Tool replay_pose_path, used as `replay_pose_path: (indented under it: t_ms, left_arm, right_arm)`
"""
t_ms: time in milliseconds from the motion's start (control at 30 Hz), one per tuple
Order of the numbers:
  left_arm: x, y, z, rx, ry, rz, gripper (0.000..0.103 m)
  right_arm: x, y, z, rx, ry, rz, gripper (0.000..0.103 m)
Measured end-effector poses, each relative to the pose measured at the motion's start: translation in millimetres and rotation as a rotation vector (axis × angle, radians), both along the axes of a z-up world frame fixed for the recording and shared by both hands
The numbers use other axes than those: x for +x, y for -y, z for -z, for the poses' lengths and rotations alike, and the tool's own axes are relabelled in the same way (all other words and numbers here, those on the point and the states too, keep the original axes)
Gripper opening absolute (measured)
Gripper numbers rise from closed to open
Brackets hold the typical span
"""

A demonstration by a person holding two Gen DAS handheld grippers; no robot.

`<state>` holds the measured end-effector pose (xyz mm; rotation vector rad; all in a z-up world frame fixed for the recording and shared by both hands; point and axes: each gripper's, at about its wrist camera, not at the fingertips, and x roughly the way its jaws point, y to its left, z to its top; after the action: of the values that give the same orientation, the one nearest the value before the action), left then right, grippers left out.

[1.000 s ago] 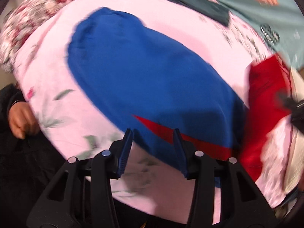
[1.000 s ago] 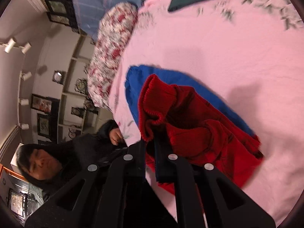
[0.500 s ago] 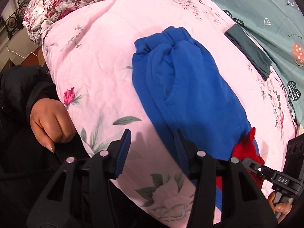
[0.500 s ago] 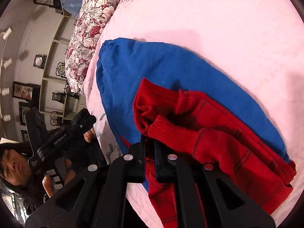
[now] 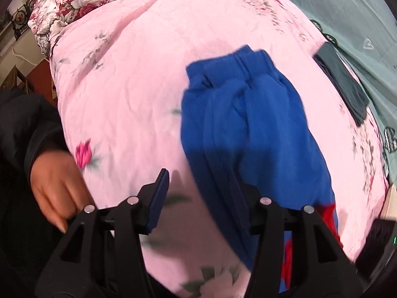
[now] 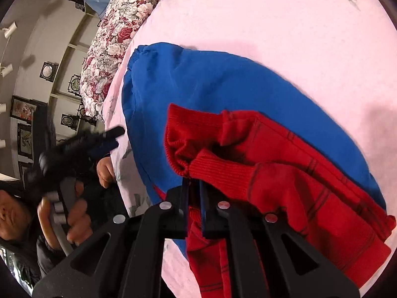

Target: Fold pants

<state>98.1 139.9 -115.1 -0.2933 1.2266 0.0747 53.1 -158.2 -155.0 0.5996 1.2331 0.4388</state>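
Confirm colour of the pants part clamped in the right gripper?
Red, with thin dark lines, on the cuff end; right wrist view.

Pink floral bedspread (image 5: 139,79); framed pictures (image 6: 23,110) on a pale wall (image 6: 29,49).

Bright, fisheye-warped, slight motion blur

The left gripper (image 5: 198,193) has black plastic arms with triangular cut-outs, round silver screws at the joints, and ribbed blue pads (image 5: 158,198); the right gripper (image 6: 192,198) is built the same, black with silver screws and dark blue pads; the person wears a black sleeve (image 5: 29,129); the handle (image 6: 62,211) is grey.
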Motion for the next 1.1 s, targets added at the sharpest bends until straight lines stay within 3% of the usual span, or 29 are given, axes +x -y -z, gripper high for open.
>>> replay_pose_path:
  t_ms: [100,267,367,433,567,700,800,1100]
  left_arm:
    - [20,-12,4,-0.014,-0.022,-0.041,0.052]
    - [54,-26,10,-0.012,-0.041,-0.059,0.055]
    - [71,-31,17,-0.015,-0.062,-0.052,0.055]
    - [78,-32,19,-0.028,-0.058,-0.047,0.058]
    - [91,-29,19,-0.042,-0.052,-0.009,0.058]
    - [99,-32,18,-0.125,-0.036,-0.004,0.058]
    - [101,-34,14,-0.142,-0.016,-0.012,0.058]
    - [97,-32,-4,-0.16,0.053,0.012,0.063]
  right_arm:
    - [-4,1,-16,-0.014,0.024,-0.038,0.012]
    - [-15,3,-41,-0.008,0.075,-0.086,0.012]
    - [-11,-12,-24,-0.082,0.049,-0.119,0.019]
    - [-5,-15,-3,-0.076,-0.002,-0.11,0.016]
    - [-7,-9,-13,-0.041,-0.001,-0.093,0.017]
    - [-16,3,-18,0.023,-0.006,-0.066,0.018]
    - [-19,5,-20,0.046,0.002,-0.067,0.02]
    - [-15,-1,0,0.024,-0.041,-0.064,0.017]
